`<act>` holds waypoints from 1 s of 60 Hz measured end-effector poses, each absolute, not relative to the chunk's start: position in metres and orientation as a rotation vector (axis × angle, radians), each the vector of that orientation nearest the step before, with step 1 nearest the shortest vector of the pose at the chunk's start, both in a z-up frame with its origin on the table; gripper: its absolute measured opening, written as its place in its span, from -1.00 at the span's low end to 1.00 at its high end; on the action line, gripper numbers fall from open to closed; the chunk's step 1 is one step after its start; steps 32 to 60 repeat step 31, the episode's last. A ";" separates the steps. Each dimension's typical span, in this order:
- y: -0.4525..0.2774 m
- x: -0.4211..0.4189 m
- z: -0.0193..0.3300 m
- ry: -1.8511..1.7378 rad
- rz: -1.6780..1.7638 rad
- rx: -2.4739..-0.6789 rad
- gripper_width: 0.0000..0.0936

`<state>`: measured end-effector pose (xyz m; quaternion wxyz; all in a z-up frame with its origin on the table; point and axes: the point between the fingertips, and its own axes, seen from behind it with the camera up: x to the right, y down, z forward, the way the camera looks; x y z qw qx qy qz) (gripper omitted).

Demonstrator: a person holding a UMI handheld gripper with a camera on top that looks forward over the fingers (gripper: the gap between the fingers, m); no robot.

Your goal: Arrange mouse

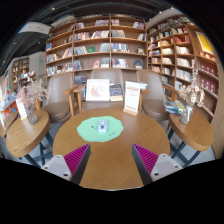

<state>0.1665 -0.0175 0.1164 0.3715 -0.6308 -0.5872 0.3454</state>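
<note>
Gripper view: the claw [111, 158] hangs open and empty over the round desk [110, 165]. Beyond it lies a green mat [101, 127]; the small dark thing on it may be the mouse [101, 126]. Bookshelves [100, 45] stand well behind the mat.

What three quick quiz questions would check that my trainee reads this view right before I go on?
1. True or false: the gripper is shut on the mouse.
2. The mouse lies on: A) the green mat; B) a chair seat; C) a stack of books.
3. Fill in: the mat rests on a round wooden ___.

Key
1. False: the fingers are open with nothing between them, and the mouse lies just ahead of them.
2. A.
3. table.
</note>
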 end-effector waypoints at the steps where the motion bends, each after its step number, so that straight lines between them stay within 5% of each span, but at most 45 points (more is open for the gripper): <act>1: -0.019 0.173 0.117 -1.507 0.885 -1.623 0.82; 21: 0.005 0.268 0.088 -1.527 0.843 -1.635 0.82; 60: 0.025 0.278 0.089 -1.490 0.808 -1.623 0.82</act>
